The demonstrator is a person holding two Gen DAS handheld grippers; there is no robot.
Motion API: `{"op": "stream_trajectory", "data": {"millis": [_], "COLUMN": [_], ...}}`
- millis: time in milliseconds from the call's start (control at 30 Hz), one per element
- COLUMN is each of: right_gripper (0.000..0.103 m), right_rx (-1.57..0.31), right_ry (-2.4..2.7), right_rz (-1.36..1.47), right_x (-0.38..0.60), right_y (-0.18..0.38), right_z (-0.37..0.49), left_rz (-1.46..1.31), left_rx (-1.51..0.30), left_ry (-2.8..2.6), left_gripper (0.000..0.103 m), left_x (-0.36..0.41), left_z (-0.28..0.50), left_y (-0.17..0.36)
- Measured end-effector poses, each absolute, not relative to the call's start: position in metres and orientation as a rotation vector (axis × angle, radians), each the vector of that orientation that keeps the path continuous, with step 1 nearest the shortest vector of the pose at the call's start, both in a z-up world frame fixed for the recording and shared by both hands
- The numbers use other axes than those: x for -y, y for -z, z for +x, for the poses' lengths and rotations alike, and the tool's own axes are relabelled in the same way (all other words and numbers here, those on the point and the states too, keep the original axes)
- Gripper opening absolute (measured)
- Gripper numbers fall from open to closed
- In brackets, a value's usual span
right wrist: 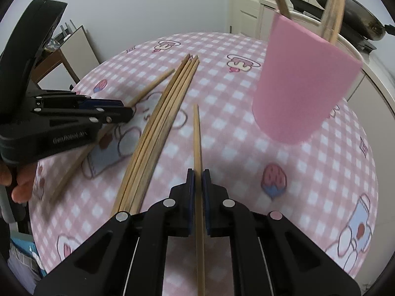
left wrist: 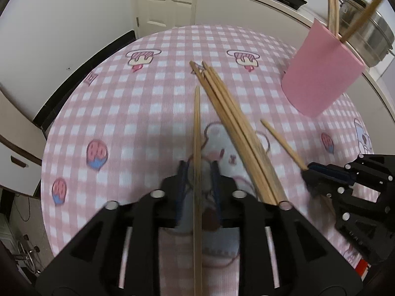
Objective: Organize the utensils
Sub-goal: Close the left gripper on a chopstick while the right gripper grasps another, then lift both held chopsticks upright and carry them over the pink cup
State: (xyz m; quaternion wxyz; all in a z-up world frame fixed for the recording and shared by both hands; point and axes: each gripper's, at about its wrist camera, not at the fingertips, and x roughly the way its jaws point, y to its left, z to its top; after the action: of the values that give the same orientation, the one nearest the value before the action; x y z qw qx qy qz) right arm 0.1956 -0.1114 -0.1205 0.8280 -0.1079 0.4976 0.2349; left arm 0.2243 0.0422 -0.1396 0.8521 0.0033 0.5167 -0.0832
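Right gripper (right wrist: 198,172) clamped on one chopstick (right wrist: 196,133), left gripper (left wrist: 200,172) loosely round another (left wrist: 197,123), approx 3 already in pink cup (right wrist: 303,79), loose bundle (right wrist: 158,123) left on tablecloth (right wrist: 246,162).

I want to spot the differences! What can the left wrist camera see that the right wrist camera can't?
Only the left wrist view shows the shiny steel pot and a white drawer cabinet. Only the right wrist view shows the person's left hand and a brown wooden table. Both show the tall pink cup, the bundle of wooden chopsticks and the pink checked tablecloth.
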Motion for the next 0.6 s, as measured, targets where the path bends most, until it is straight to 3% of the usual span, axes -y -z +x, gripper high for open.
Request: {"op": "stream_trajectory", "data": {"millis": [167,233,267,300,600], "right_gripper": [0.006,0.006,0.005,0.005,0.005], "right_rx": [-1.062,-1.057,-1.053,-1.048,-0.93], "right_ry": [-0.496,-0.496,-0.495,-0.494,-0.568], "right_rz": [-0.231,-0.23,-0.235,-0.24,-0.136], "right_x": [0.101,0.098,0.098,0.097,0.118], "right_y": [0.121,0.122,0.121,0.121,0.082], "right_z": [0.215,0.22,0.221,0.221,0.192], "left_rz": [0.036,0.055,0.056,0.047,-0.067], "left_rx": [-1.072,-1.058,-1.055,-1.055,-0.923], "left_ry": [0.152,0.146,0.15,0.153,0.247], "left_gripper": [0.028,0.018,0.008,0.006,0.006], "left_x": [-0.038,-0.036,-0.036,-0.038,-0.055], "left_z": [0.24,0.24,0.24,0.24,0.213], "left_y": [0.141,0.14,0.14,0.14,0.101]}}
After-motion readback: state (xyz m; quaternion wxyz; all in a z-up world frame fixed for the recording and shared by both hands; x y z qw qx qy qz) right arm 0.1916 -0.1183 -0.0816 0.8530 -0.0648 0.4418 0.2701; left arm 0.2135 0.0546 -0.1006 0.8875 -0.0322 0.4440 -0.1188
